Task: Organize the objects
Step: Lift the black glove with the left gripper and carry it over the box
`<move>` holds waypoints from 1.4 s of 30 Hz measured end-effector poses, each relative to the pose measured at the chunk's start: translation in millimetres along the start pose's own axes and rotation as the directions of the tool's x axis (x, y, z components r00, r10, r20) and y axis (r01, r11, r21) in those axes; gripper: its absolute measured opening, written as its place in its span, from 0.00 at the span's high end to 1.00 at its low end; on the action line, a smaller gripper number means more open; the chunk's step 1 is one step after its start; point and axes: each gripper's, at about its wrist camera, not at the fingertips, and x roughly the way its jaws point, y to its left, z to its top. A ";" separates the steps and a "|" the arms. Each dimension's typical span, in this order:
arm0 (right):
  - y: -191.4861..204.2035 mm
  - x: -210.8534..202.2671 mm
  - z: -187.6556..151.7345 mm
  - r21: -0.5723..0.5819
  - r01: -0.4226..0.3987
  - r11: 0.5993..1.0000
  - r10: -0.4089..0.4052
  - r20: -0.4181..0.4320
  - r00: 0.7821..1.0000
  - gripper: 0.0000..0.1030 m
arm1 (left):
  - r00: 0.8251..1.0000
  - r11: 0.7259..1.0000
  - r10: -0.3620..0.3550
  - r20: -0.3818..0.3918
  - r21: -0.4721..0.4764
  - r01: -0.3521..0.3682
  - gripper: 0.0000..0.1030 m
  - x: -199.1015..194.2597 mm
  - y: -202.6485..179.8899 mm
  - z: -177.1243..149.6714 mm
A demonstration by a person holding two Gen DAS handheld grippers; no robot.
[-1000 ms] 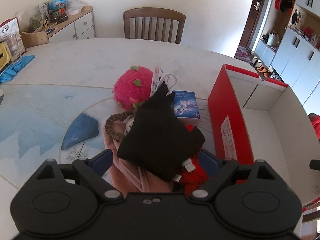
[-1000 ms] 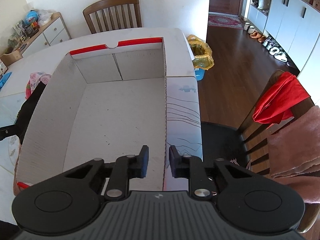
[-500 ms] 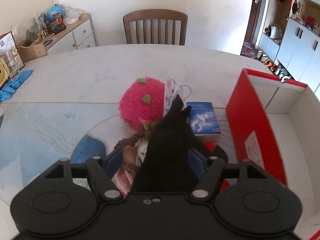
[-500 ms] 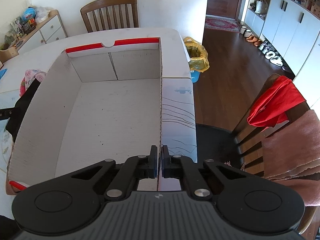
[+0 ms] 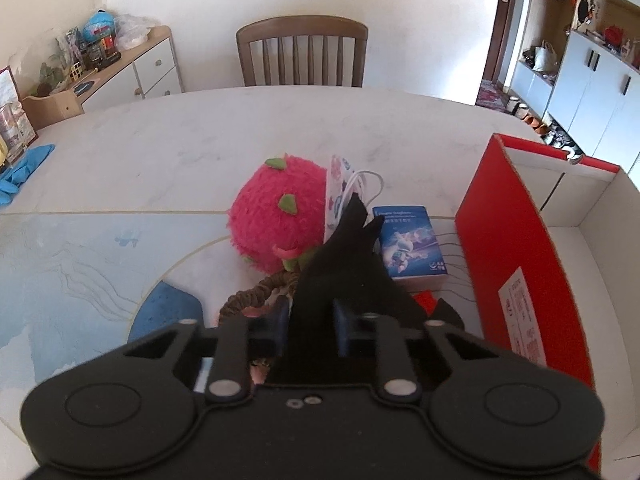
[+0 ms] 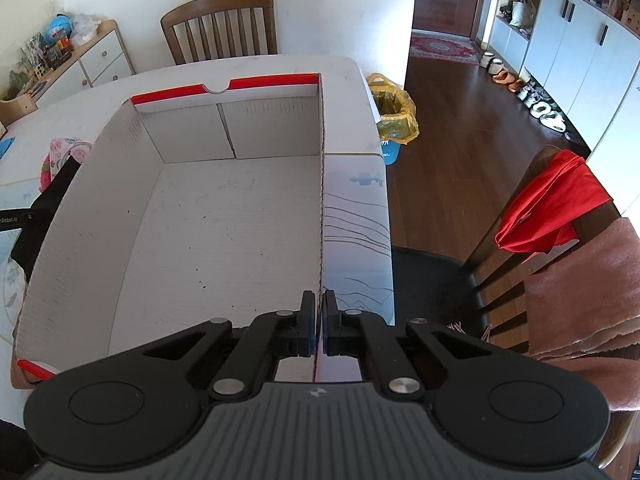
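Observation:
My left gripper (image 5: 310, 314) is shut on a black cloth (image 5: 344, 256) and holds it lifted above a pile on the table. Under it lie a pink plush strawberry (image 5: 276, 212), a blue booklet (image 5: 410, 242), a brown braided item (image 5: 256, 294) and a red cloth (image 5: 424, 300). The red-and-white cardboard box (image 5: 508, 232) stands open to the right. My right gripper (image 6: 318, 312) is shut on the box's right wall (image 6: 321, 184) at its near end. The box's floor (image 6: 224, 232) holds nothing. The black cloth (image 6: 44, 200) shows past the box's left wall.
A wooden chair (image 5: 302, 52) stands at the table's far side. A sideboard with clutter (image 5: 104, 68) is at the far left. A chair with red and pink cloths (image 6: 560, 248) stands right of the table, a bin with a yellow bag (image 6: 394, 116) beyond.
My left gripper closed on the black cloth and lifted it off the pile. My right gripper closed on the box's right wall.

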 end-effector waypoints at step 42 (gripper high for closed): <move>-1.0 -3.0 -5.0 -0.010 -0.037 0.999 0.037 0.017 0.999 0.97 | 0.874 0.879 -0.466 0.134 0.178 0.442 0.99 -123.4 -129.0 65.6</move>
